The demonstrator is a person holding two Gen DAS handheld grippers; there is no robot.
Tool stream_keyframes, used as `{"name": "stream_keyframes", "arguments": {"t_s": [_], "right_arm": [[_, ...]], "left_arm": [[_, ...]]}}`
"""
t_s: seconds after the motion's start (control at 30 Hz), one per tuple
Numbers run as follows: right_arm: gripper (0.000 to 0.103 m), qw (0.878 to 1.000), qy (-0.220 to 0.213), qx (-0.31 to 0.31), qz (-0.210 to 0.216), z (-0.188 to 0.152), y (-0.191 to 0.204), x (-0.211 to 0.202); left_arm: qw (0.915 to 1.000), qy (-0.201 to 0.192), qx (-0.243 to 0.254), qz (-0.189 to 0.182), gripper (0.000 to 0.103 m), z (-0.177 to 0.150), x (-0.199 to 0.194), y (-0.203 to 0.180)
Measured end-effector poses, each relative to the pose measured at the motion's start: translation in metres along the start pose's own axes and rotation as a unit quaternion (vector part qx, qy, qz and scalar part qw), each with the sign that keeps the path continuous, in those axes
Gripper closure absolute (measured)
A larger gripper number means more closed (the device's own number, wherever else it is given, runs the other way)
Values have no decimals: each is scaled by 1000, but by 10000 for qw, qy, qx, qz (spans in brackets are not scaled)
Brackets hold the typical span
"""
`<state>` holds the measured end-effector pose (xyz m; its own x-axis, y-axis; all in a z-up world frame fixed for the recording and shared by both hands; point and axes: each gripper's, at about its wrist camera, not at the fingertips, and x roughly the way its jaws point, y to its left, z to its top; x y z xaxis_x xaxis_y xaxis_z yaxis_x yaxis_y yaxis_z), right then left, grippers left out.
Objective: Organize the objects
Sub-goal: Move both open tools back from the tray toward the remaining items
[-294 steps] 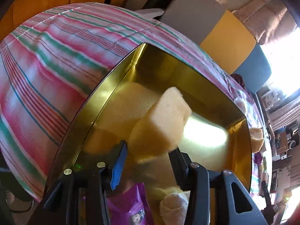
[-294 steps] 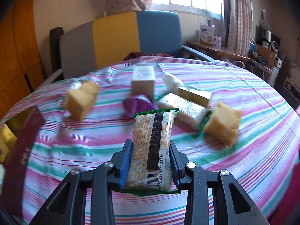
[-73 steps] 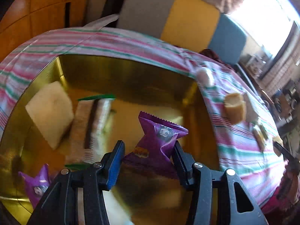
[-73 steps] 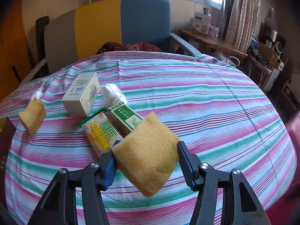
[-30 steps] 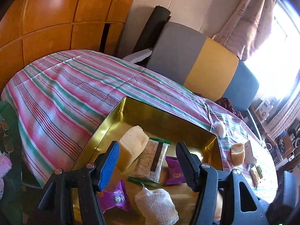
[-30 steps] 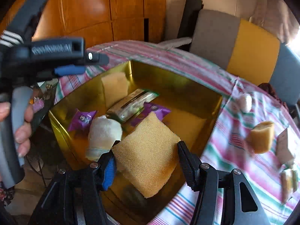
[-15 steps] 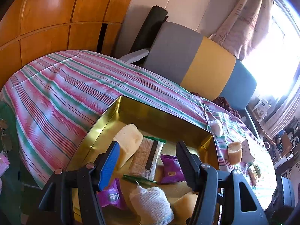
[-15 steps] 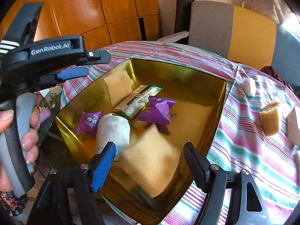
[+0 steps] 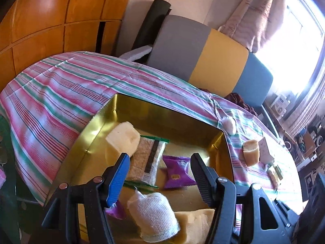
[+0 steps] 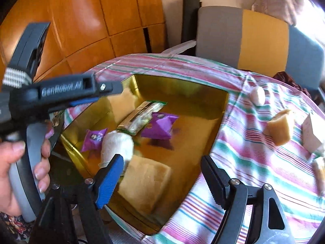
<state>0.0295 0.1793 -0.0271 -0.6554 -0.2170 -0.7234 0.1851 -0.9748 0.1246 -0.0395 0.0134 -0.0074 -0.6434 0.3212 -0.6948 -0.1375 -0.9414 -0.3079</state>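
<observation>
L gripper (image 9: 160, 169) is held up over the gold tin (image 9: 97, 128), jaws wide, holding nothing, prob. waiting its turn. In the tin, left to right: pale sponge block (image 9: 122, 139), cracker pack (image 9: 147, 158), purple snack bag (image 9: 177, 171). R gripper (image 10: 162, 169) is wide too, w/ nothing in it. Below it a tan, soft sponge (image 10: 145, 184) lies flat in the tin by the white gauze roll (image 10: 116, 144). More things sit on the striped cloth (image 10: 254, 172) at right.

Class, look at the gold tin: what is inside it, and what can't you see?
Inside the tin: two purple packets, a wrapped bar, a gauze roll, two sponges. The floor beneath them is covered.
</observation>
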Motion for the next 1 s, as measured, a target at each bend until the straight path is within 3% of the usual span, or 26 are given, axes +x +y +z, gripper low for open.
{"name": "stream_keyframes", "arguments": {"t_s": [0.23,0.63,0.8,1.0], "right_arm": [[24,9991,95,193,-368,-7,-43,-15],[21,9853,661,981,-1236,-51,-165,-42],[20,9771,913,1012,-1635,-64,-210,-44],[26,9683,615,1347,-2014,-58,-283,-58]], "left_arm": [[9984,232,402,-307,40,-12,5,-28],[9869,655,1266,-759,39,-53,10,-95],[9767,730,1710,-1068,38,-71,5,-129],[9627,945,2094,-1427,38,-93,3,-161]]}}
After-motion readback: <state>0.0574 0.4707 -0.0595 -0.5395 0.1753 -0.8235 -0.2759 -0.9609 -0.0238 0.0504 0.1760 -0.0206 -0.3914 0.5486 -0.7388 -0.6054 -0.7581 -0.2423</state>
